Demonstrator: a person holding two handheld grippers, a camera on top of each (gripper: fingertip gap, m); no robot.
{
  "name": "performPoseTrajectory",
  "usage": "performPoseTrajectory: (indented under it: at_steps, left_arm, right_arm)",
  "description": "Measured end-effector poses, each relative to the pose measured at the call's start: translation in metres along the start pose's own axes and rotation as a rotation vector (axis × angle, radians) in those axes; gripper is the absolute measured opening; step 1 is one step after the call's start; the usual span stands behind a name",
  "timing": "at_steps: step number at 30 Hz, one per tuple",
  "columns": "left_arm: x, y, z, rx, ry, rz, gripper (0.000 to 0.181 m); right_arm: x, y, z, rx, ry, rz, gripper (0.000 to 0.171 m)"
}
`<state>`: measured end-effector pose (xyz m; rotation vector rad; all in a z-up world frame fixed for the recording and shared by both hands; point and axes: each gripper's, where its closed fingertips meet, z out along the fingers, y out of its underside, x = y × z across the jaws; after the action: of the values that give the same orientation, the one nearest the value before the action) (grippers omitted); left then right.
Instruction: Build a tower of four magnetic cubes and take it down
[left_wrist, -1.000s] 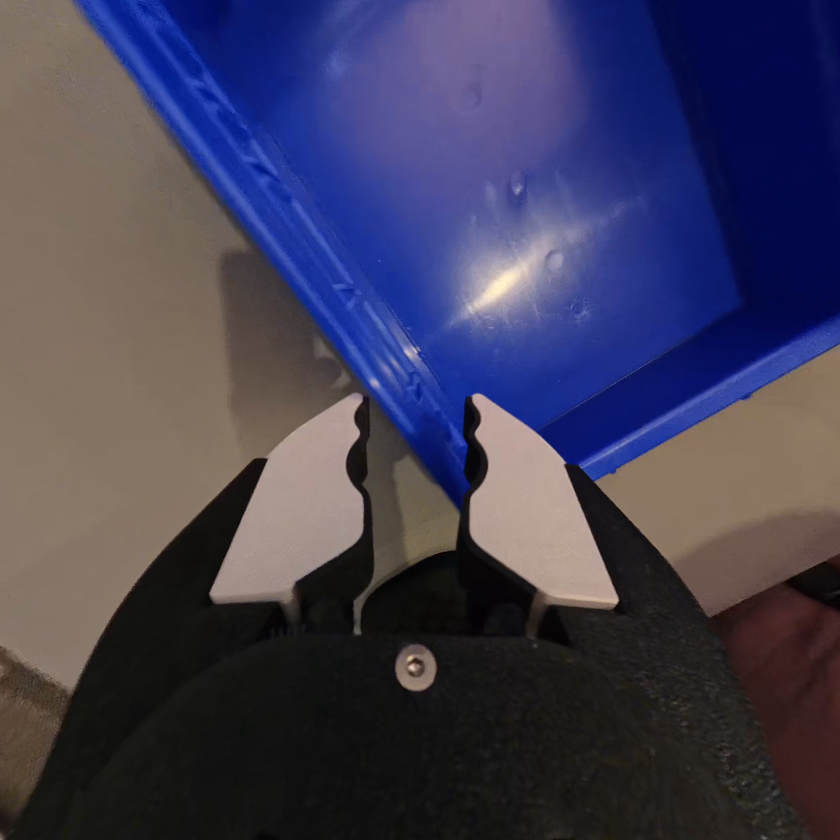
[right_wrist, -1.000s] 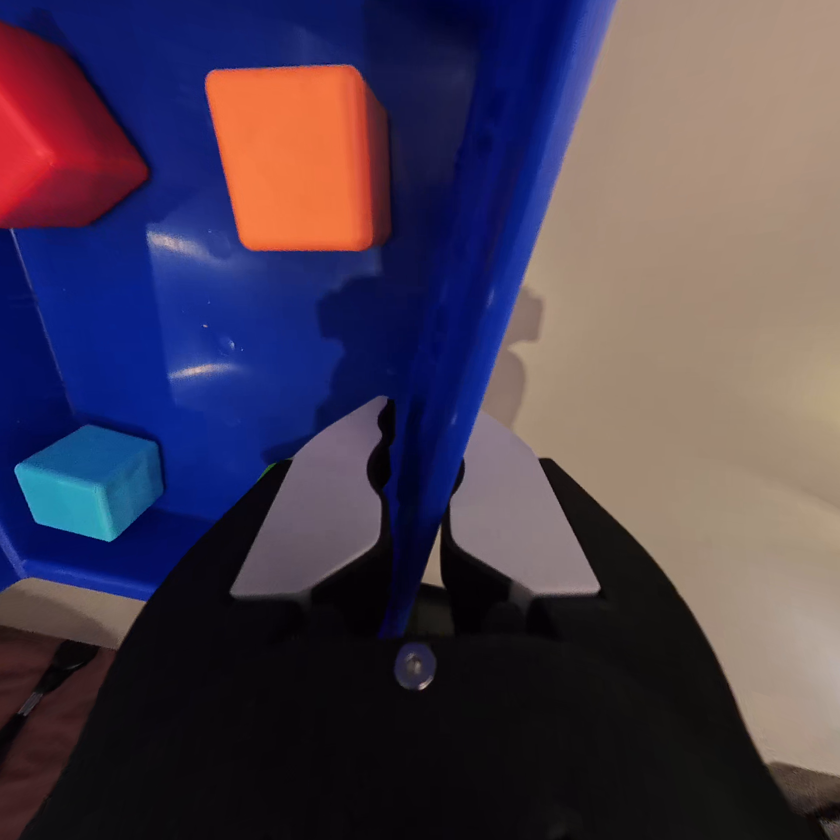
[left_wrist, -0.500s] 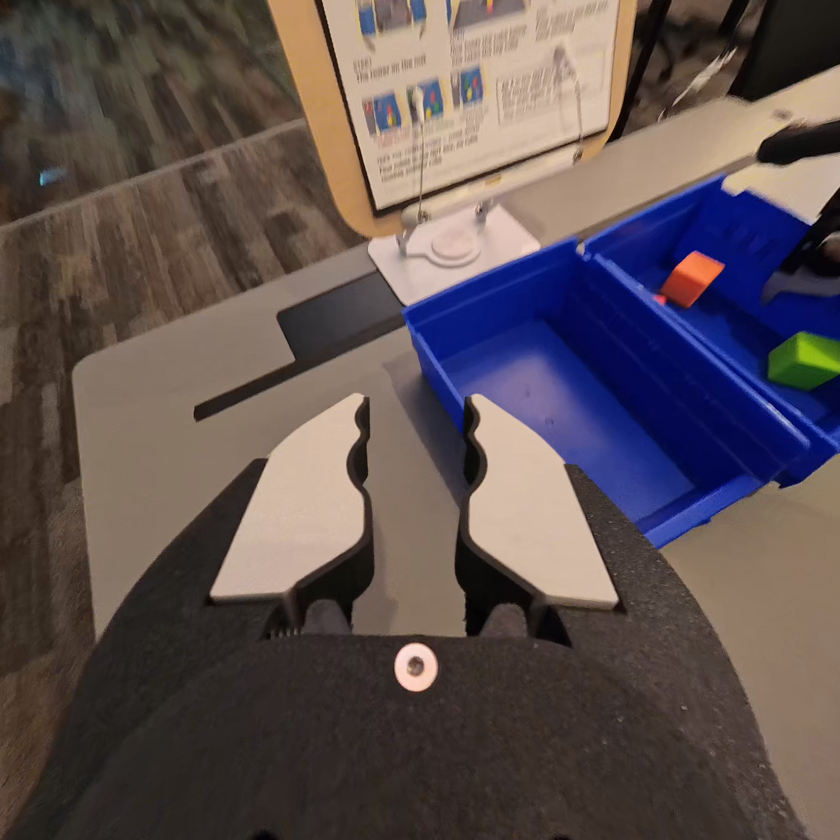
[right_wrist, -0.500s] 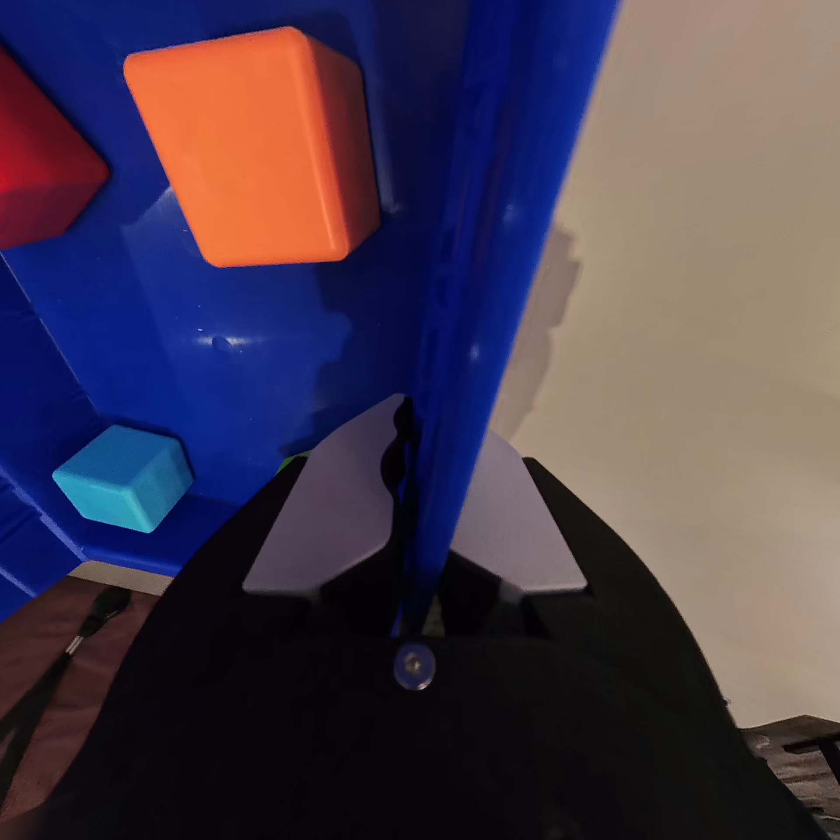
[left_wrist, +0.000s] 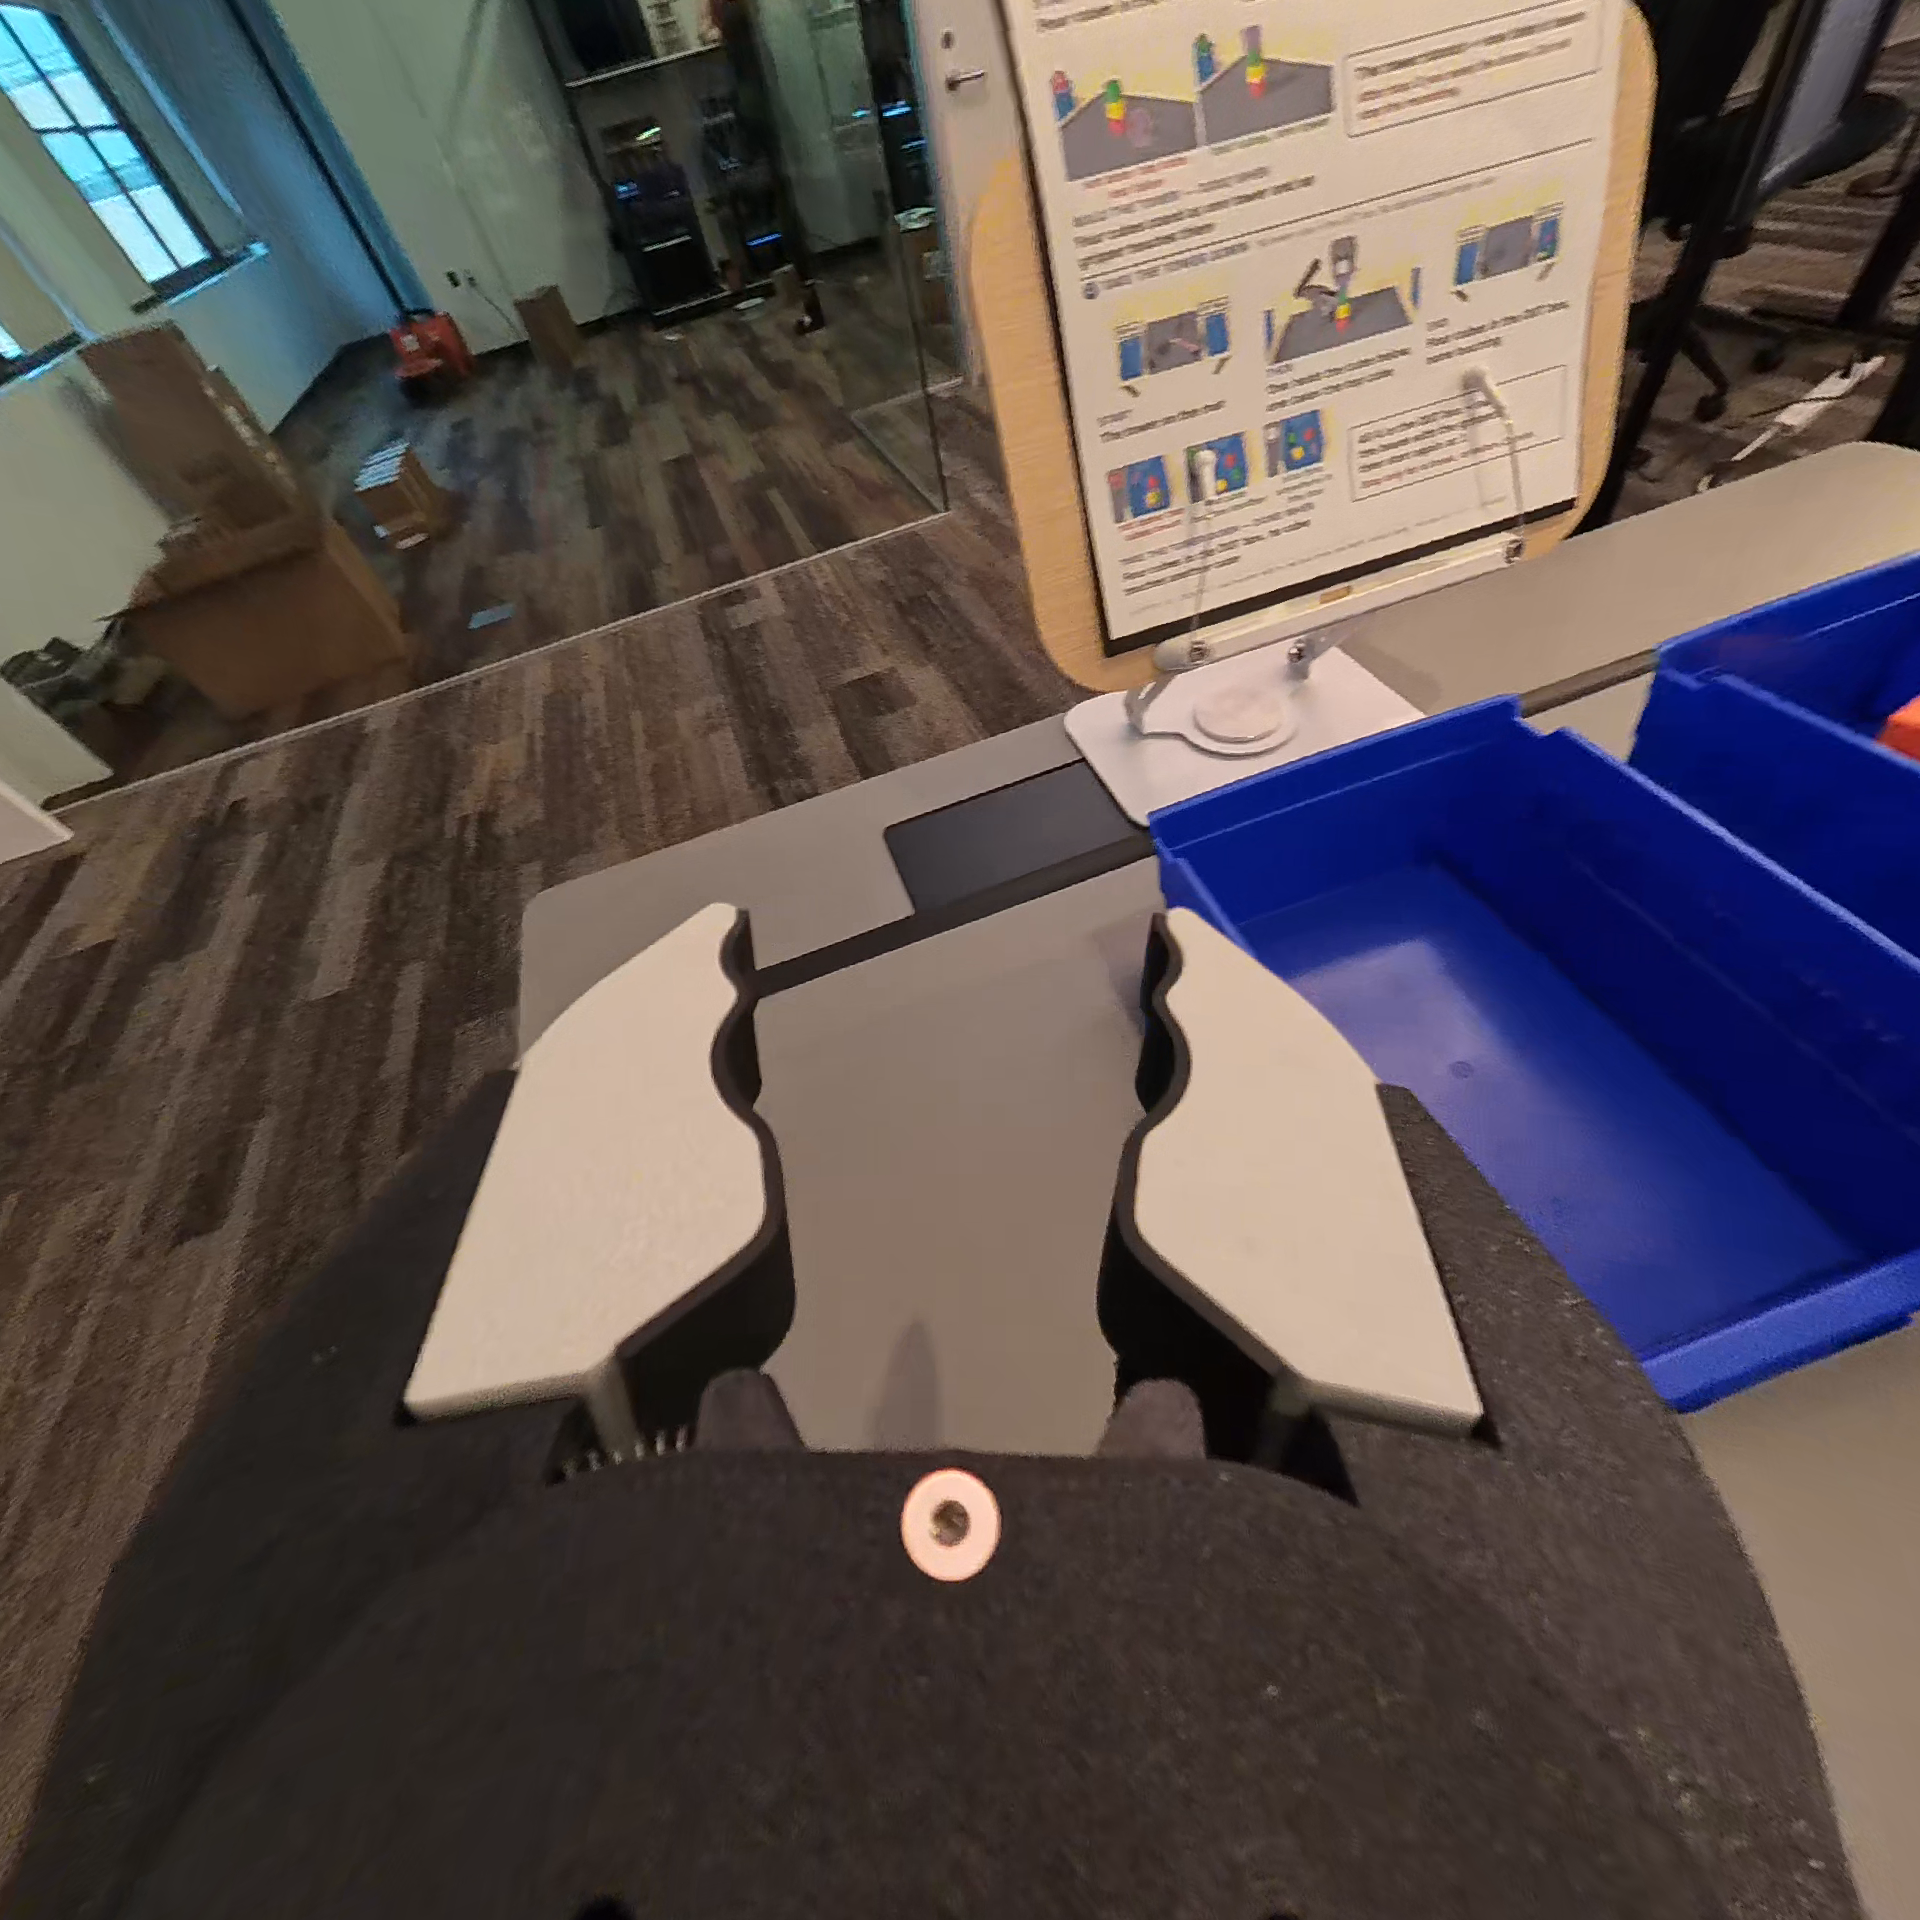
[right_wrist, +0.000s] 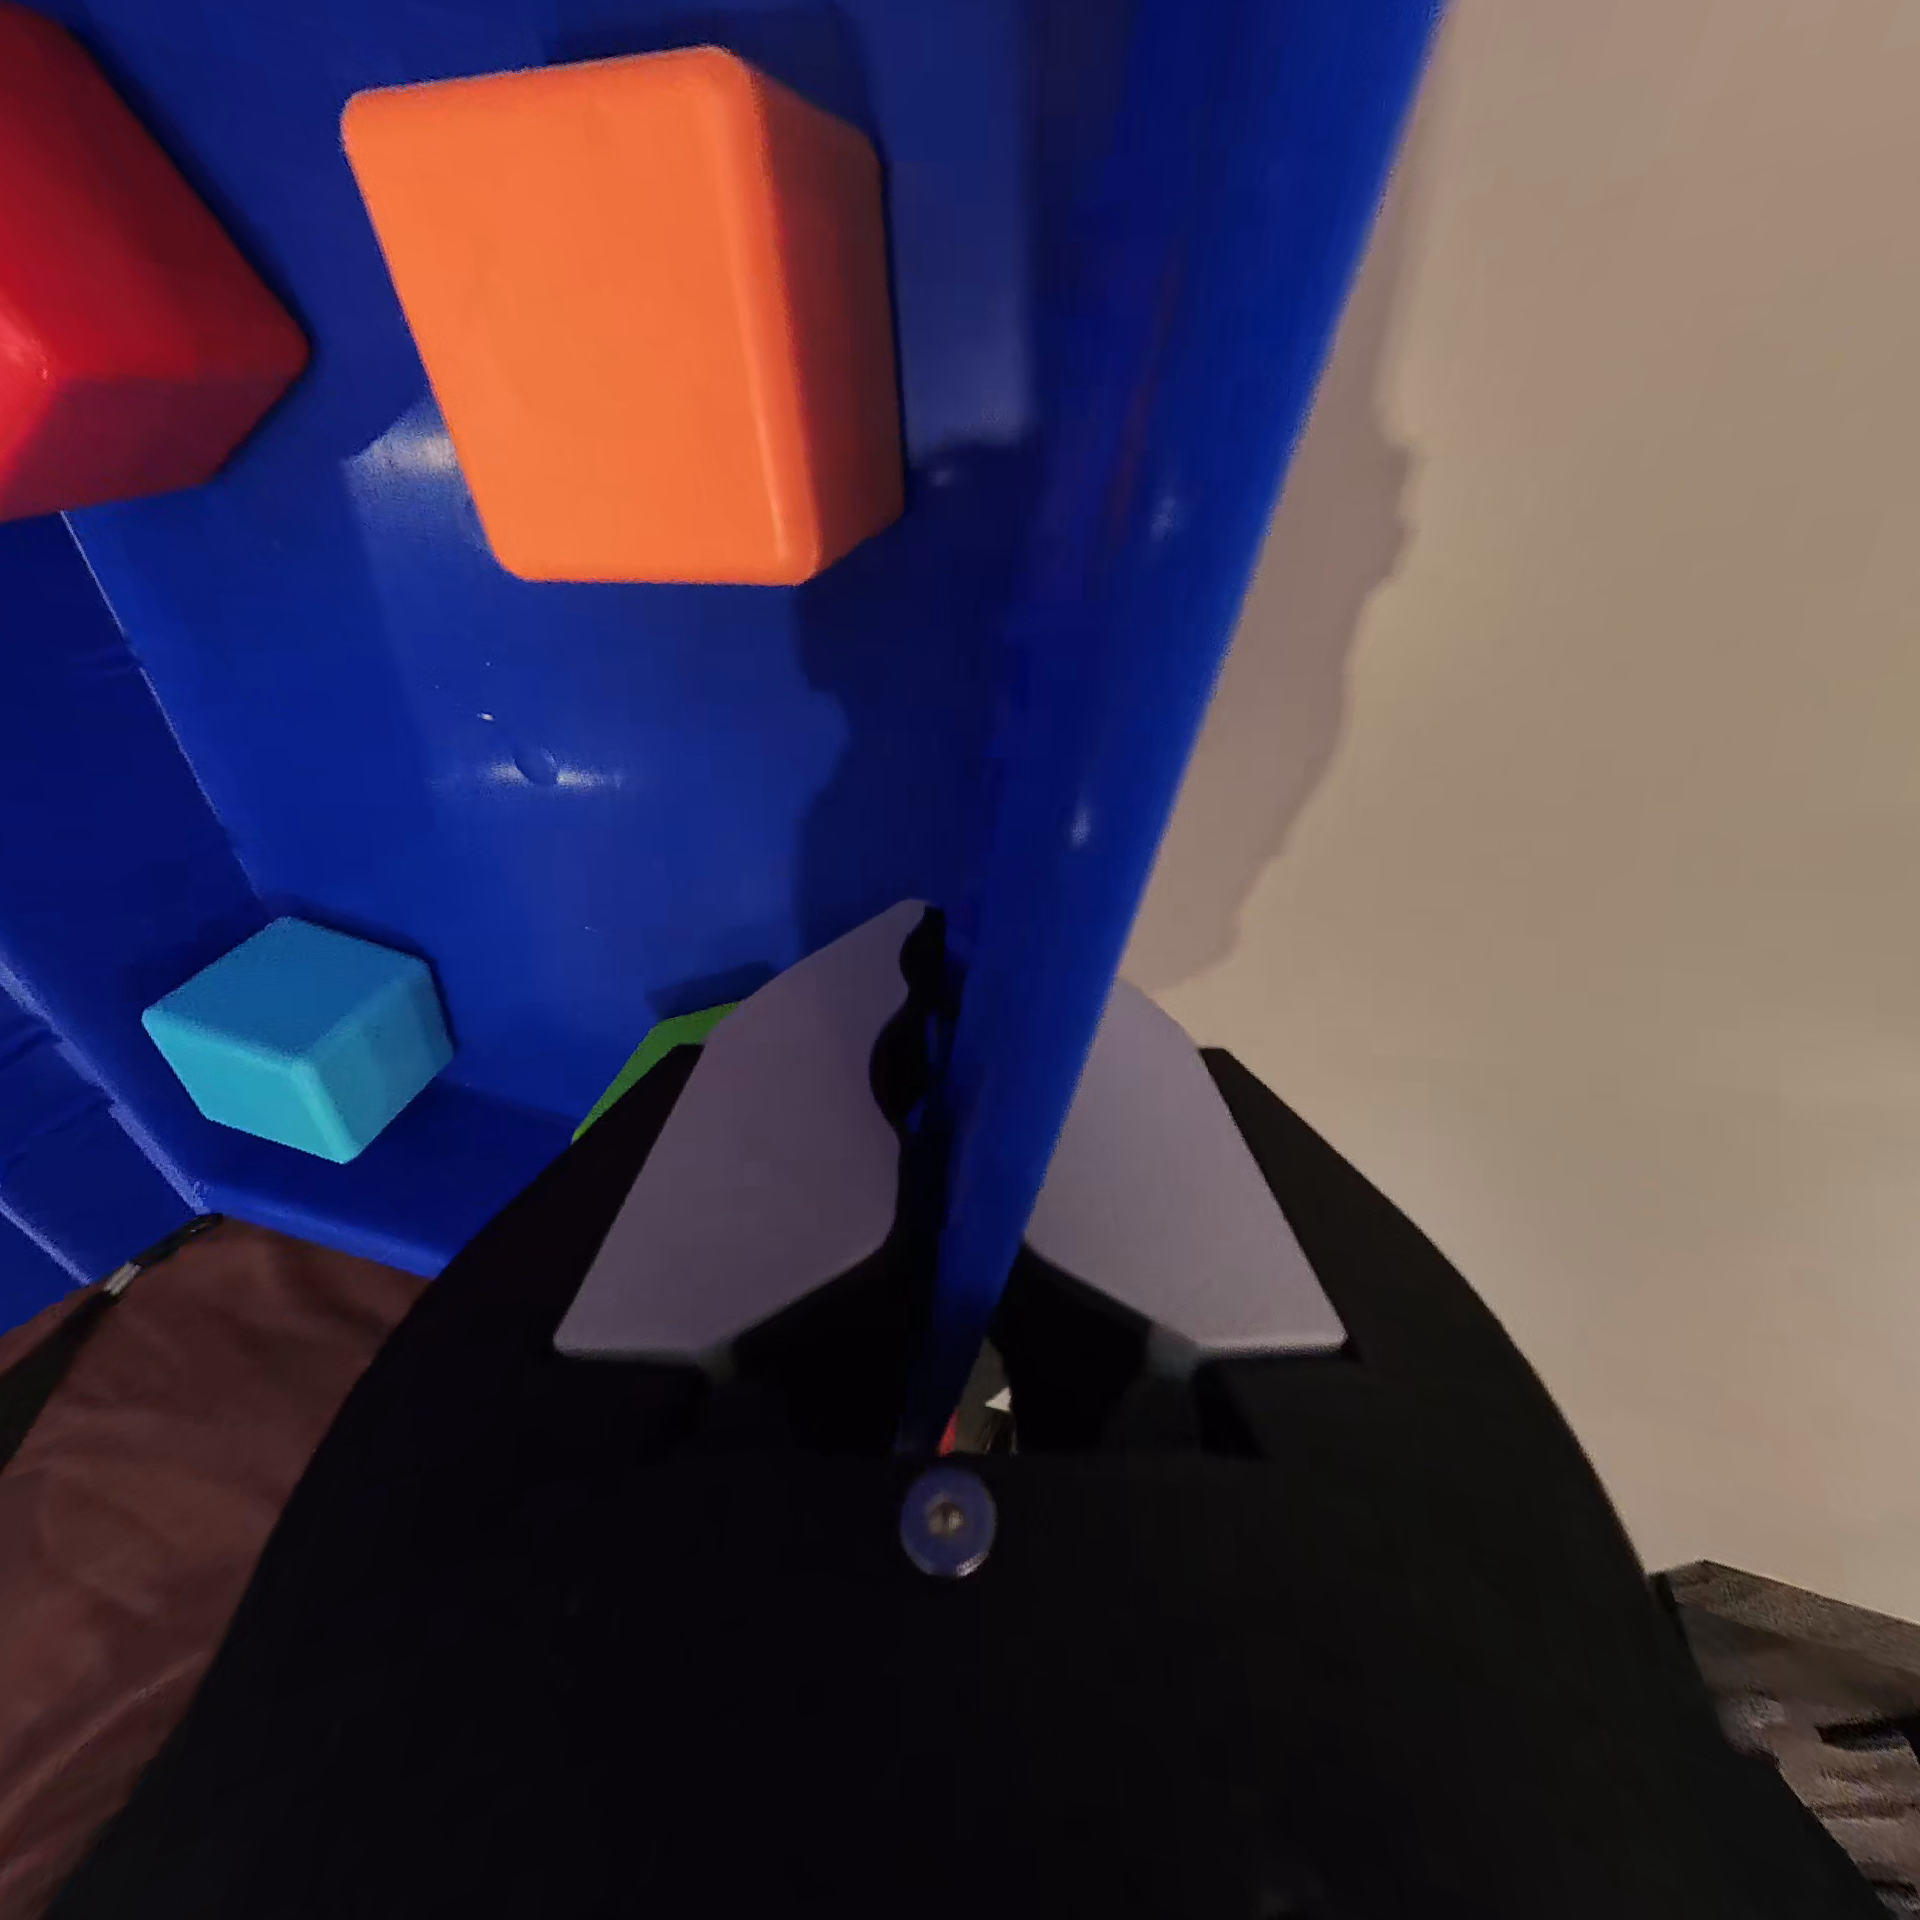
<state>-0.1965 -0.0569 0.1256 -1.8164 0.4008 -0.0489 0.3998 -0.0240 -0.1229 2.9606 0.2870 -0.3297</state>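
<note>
Presently the right tongs (right_wrist: 961, 1049) are being held clamped on the side wall of a blue bin (right_wrist: 1091, 623), one finger inside and one outside, while the left tongs (left_wrist: 948, 1023) are being held wide apart over the grey counter (left_wrist: 935, 1143), gripping nothing. The cubes are being kept loose on the floor of the gripped bin: an orange cube (right_wrist: 623, 312) towards the far end, a red cube (right_wrist: 114, 281) beside it at the left edge, a light blue cube (right_wrist: 301, 1034) near the close end, and a green cube (right_wrist: 665, 1049) mostly hidden behind the inner finger. A second blue bin (left_wrist: 1538, 1039), holding nothing visible, is standing just right of the left tongs.

The cubes are being judged light, rigid and smooth-faced, so two opposite flat faces are being favoured for a grip, squarely and not across corners; a snap between neighbouring magnets is being expected when one is brought close to another. The bin wall is being judged thin, somewhat flexible plastic.

No brand is being made out on cubes or bins; an illustrated instruction sheet (left_wrist: 1320, 301) on a stand at the back of the counter is carrying small, blurred print
</note>
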Motion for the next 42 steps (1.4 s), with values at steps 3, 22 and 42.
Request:
performPoseTrajectory:
  at_steps: [3,22,42]
  left_arm:
    - [-0.018,0.007,-0.011,-0.020,-0.054,-0.019,0.071]
    - [-0.106,0.056,-0.072,-0.123,-0.375,-0.176,0.068]
    - [-0.130,0.082,-0.097,-0.171,-0.432,-0.291,0.068]
  right_arm:
    - [-0.005,0.000,-0.031,0.033,0.029,-0.002,0.007]
    - [-0.386,-0.121,-0.080,-0.038,-0.009,-0.574,0.007]
    - [-0.572,-0.163,0.116,-0.120,0.061,-0.684,0.008]
